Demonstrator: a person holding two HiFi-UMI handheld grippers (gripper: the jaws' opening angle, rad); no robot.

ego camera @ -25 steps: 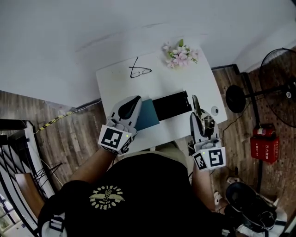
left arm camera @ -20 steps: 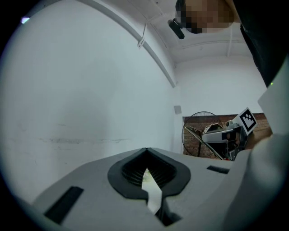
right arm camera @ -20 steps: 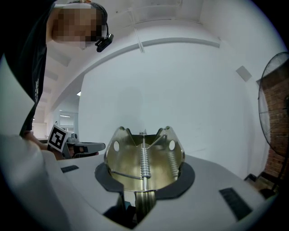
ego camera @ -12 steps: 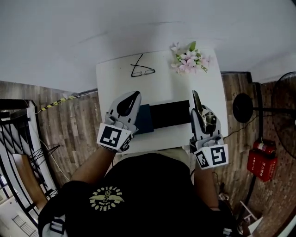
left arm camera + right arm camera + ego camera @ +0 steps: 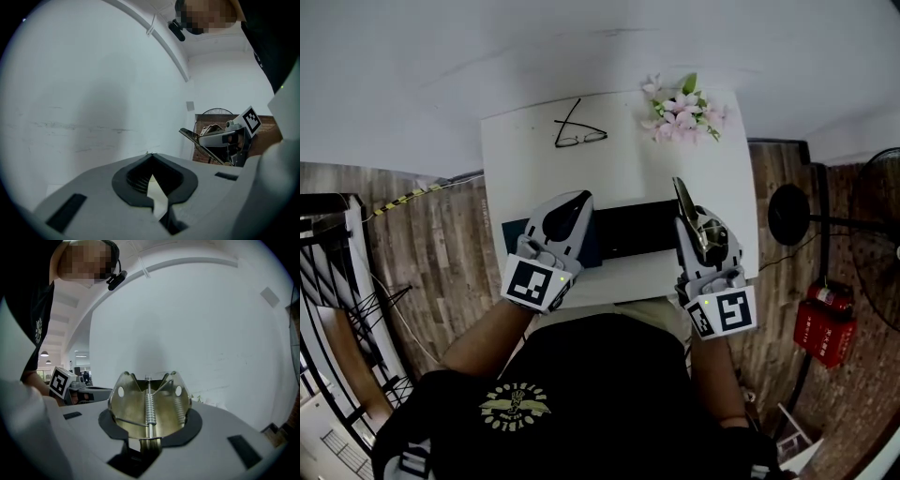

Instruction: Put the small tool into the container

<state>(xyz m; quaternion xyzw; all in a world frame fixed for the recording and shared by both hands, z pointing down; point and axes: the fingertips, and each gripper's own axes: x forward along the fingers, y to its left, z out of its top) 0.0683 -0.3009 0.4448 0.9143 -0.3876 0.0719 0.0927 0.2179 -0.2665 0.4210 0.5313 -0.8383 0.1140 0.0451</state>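
In the head view a long black container (image 5: pixel 628 230) lies on the white table (image 5: pixel 609 169), with a dark teal flat piece (image 5: pixel 512 231) at its left end. My right gripper (image 5: pixel 688 214) is shut on the small tool (image 5: pixel 682 201), a shiny metal spring clip that sticks out over the container's right end. The right gripper view shows the clip (image 5: pixel 149 408) up close, spring and wings between the jaws of my right gripper (image 5: pixel 149 420). My left gripper (image 5: pixel 570 204) hovers over the container's left end, shut and empty; in its own view my left gripper (image 5: pixel 151 157) has its jaws closed.
Black-rimmed glasses (image 5: pixel 576 135) and a bunch of pink flowers (image 5: pixel 682 107) lie at the table's far side. A standing fan (image 5: pixel 789 214) and a red box (image 5: pixel 821 324) are on the wooden floor to the right. A white wall rises behind the table.
The head view has shifted, so the table now sits more to the left and centre. Both grippers have edged up over the container, the right one still gripping the clip.
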